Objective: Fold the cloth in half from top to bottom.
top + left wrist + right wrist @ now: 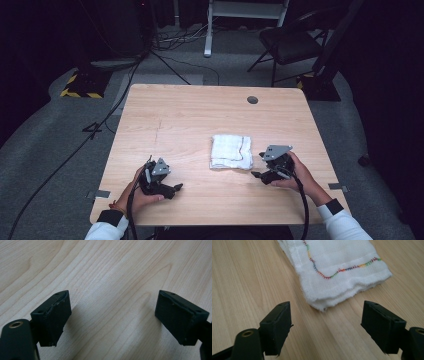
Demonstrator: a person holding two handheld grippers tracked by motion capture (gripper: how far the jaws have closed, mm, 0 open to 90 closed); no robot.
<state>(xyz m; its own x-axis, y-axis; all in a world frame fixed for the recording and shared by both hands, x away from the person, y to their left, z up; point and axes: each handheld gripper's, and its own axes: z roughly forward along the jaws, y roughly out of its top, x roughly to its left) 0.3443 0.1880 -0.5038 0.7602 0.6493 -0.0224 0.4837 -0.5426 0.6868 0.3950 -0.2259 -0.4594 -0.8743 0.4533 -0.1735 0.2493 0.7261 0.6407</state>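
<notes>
A folded white cloth (230,151) with multicoloured stitching lies flat near the middle of the wooden table (200,115). In the right gripper view the cloth (337,267) has its near corner just ahead of the open jaws, untouched. My right gripper (256,174) rests on the table to the cloth's right, open and empty, pointing left at it. My left gripper (178,187) sits near the table's front left, held by a hand. Its jaws stand wide apart over bare wood (110,290) with nothing between them.
A round grey grommet (252,100) is set in the table near its far edge. Beyond the table stand a black folding chair (292,42), a white frame leg (208,30) and cables on the grey floor. Tape tabs mark the table's front corners.
</notes>
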